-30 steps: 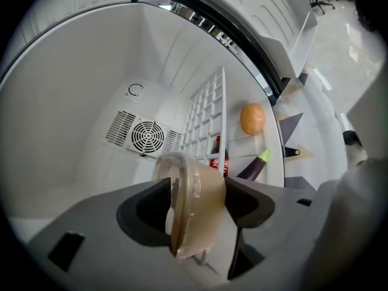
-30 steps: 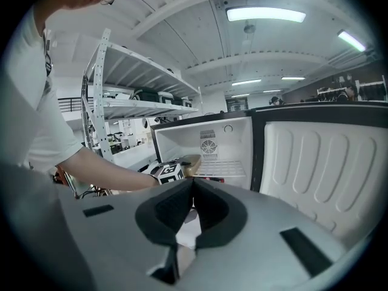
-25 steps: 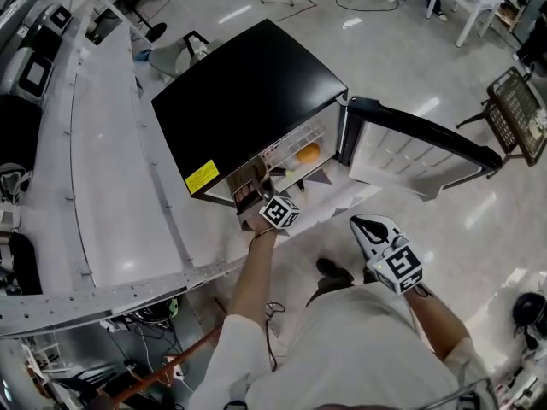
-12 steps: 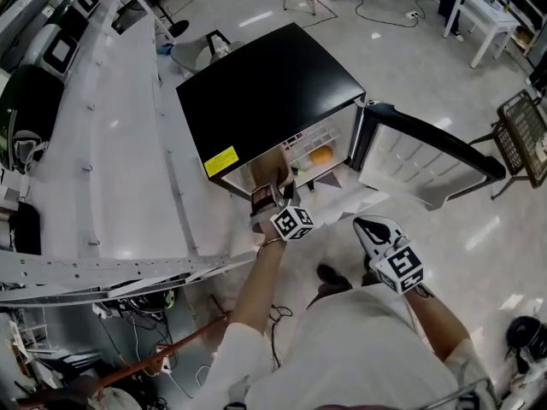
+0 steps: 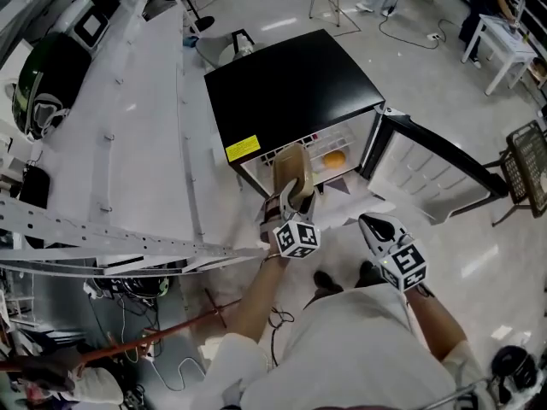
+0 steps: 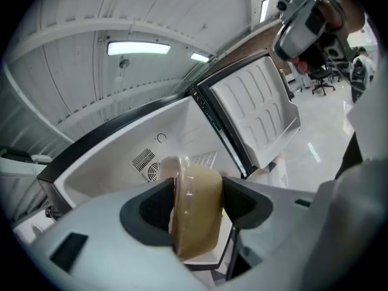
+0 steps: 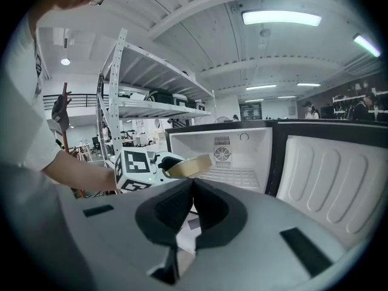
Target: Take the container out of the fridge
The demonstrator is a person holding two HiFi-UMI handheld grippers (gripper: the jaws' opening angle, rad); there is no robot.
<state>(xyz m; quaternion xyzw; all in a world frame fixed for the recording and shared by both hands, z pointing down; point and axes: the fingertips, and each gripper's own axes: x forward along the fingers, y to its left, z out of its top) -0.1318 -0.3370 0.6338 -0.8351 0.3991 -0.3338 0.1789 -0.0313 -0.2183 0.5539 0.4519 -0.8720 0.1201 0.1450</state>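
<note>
A tan, lidded container (image 5: 291, 172) is tipped on its edge just outside the open front of the black-topped fridge (image 5: 291, 92). My left gripper (image 5: 293, 196) is shut on it. In the left gripper view the container (image 6: 194, 223) fills the gap and both dark pads (image 6: 151, 208) press its sides, with the white fridge interior (image 6: 127, 156) behind. My right gripper (image 5: 373, 225) hangs near my body, to the right of the left one, below the open door (image 5: 436, 156). Its jaws (image 7: 191, 202) are shut on nothing, and the held container (image 7: 189, 165) shows beyond them.
An orange object (image 5: 334, 158) lies on a shelf inside the fridge. A long white metal rack (image 5: 128, 126) runs along the left, close to the fridge's side. A white table (image 5: 504, 41) and a wire rack (image 5: 530, 169) stand at the far right.
My left gripper has drawn back from inside the fridge, and the container has come out with it, now outside the opening. The right gripper has barely moved.
</note>
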